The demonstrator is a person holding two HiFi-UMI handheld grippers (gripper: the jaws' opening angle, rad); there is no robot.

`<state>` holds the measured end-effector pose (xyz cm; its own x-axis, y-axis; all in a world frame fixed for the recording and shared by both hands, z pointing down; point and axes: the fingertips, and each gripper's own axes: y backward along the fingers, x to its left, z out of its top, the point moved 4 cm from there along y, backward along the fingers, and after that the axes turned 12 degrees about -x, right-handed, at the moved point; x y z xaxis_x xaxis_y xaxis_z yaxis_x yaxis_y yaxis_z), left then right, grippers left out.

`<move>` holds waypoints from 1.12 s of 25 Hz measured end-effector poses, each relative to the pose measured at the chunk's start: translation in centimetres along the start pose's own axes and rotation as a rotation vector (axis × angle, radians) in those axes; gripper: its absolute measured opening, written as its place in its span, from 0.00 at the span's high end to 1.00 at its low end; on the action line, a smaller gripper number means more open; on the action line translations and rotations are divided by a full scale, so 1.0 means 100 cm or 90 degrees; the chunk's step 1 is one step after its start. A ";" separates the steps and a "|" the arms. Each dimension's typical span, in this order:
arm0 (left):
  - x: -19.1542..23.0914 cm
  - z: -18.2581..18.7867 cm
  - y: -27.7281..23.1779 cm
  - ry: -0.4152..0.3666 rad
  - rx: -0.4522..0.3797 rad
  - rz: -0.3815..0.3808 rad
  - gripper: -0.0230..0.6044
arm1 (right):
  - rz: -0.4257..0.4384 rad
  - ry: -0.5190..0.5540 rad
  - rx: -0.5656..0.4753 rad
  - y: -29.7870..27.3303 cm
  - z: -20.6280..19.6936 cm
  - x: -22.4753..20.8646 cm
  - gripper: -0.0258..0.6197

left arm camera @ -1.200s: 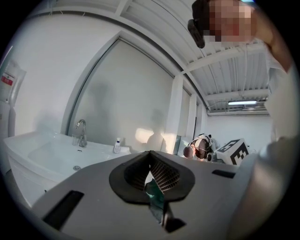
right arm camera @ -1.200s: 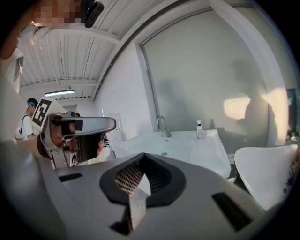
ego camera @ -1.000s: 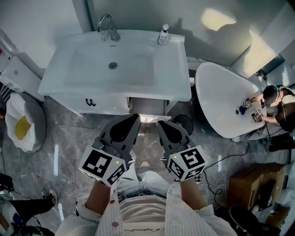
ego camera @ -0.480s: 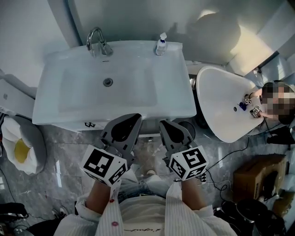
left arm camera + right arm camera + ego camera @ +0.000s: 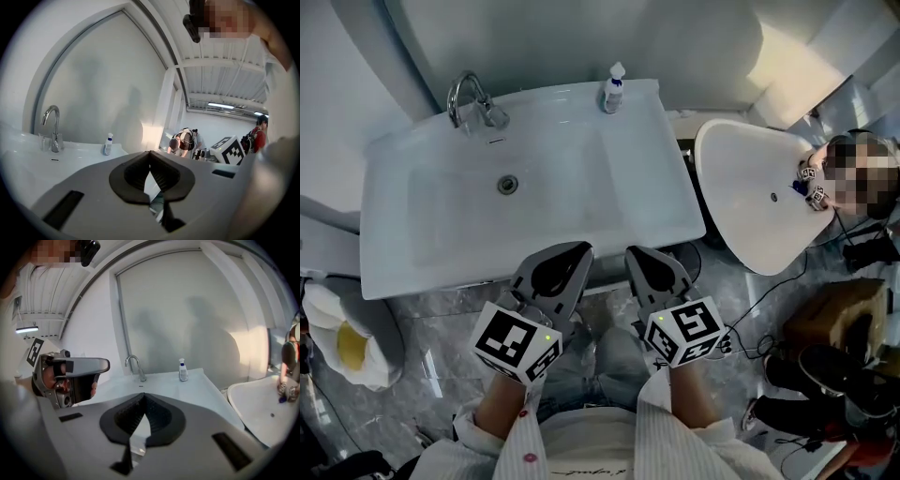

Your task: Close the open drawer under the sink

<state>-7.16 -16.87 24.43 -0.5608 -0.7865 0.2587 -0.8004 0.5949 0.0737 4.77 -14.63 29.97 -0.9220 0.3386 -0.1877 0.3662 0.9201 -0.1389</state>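
**Head view, from above.** The white sink (image 5: 581, 178) carries a faucet (image 5: 471, 98) at its back left and a soap bottle (image 5: 612, 86) at its back right. The left gripper (image 5: 551, 270) and right gripper (image 5: 656, 274) are held side by side, just beside the sink's front rim and above the grey floor (image 5: 422, 319).

**Gripper views.** On each gripper the 2 jaws meet at their tips with nothing between them, so both are closed and empty.

**Drawer.** It lies beneath the sink and is hidden by the overhanging rim. No view shows its front, so whether it stands open or shut cannot be told.

**Step in hand (judged).** The drawer is probably being pushed home. For a clean push:
- Lower the closed tips below the rim.
- Set them flat on the drawer front, 1 gripper on either side of its middle.
- Drive straight toward the wall with even pressure, so the drawer does not skew on its runners.

**Orientation (inferred).** The front's long axis runs left to right, parallel to the sink's front rim. The drawer faces the person and travels away from them.
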 end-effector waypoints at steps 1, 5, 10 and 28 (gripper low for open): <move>0.001 -0.004 -0.002 0.004 0.005 -0.006 0.94 | -0.006 -0.003 0.001 0.000 -0.002 -0.001 0.95; -0.003 -0.016 -0.012 0.016 0.021 -0.021 0.94 | -0.016 -0.008 0.008 0.005 -0.007 -0.005 0.95; -0.015 -0.041 -0.020 0.029 0.043 -0.030 0.94 | -0.031 -0.016 0.021 0.017 -0.022 -0.018 0.95; -0.022 -0.166 0.006 0.065 0.140 -0.036 0.94 | -0.080 -0.050 0.090 0.049 -0.149 -0.037 0.94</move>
<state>-2.91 -12.00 39.90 -0.4979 -0.7906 0.3565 -0.8633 0.4907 -0.1176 8.13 -8.43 44.51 -0.9508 0.2014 -0.2353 0.2681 0.9157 -0.2994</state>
